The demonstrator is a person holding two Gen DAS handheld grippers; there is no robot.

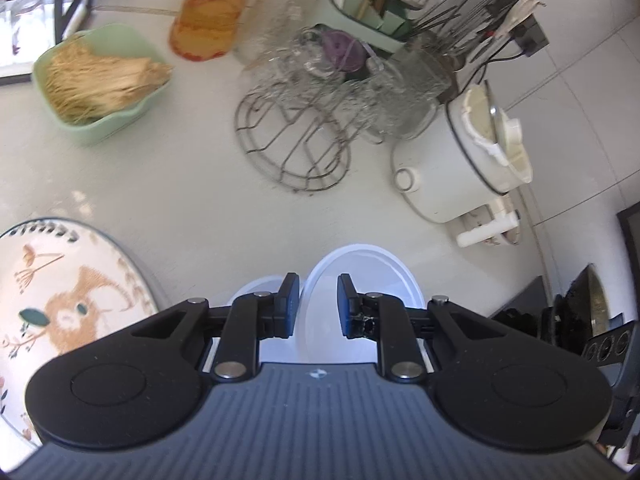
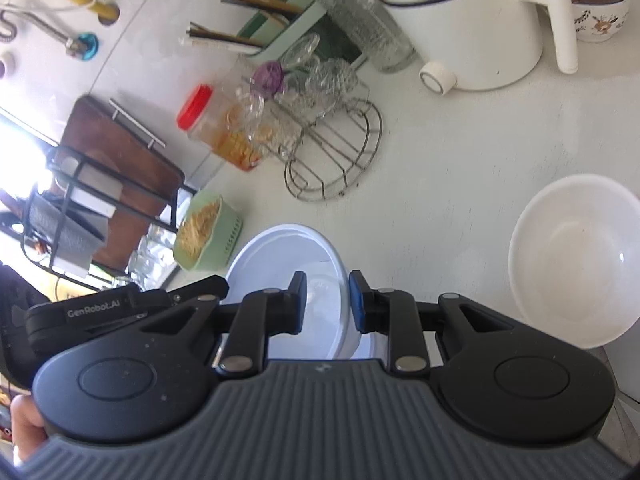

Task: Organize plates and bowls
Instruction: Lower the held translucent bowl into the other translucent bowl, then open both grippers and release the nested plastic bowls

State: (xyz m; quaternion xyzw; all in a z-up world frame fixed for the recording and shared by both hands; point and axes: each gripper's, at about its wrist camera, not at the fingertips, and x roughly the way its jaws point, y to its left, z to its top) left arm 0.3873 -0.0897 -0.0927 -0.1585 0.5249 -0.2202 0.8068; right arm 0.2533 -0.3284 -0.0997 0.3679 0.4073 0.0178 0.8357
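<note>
In the left wrist view a white bowl [image 1: 364, 280] sits just past my left gripper [image 1: 317, 304], whose blue pads are shut on its near rim. The right wrist view shows a white bowl [image 2: 280, 252] the same way, with my right gripper [image 2: 328, 304] shut on the rim at its right side. The left gripper's black body [image 2: 100, 310] reaches in at that bowl's left edge. A second, empty white bowl [image 2: 576, 260] stands on the counter to the right. A large plate with a deer pattern [image 1: 60, 304] lies to the left of the left gripper.
On the white counter [image 1: 180, 184] stand a green basket of straw sticks [image 1: 100, 80], a round wire rack [image 1: 296, 148] with glassware, a red-lidded jar [image 1: 208, 12], a white pot [image 1: 452, 160] and a utensil holder [image 1: 376, 0]. A patterned bowl of brown food [image 2: 600, 4] sits behind the pot.
</note>
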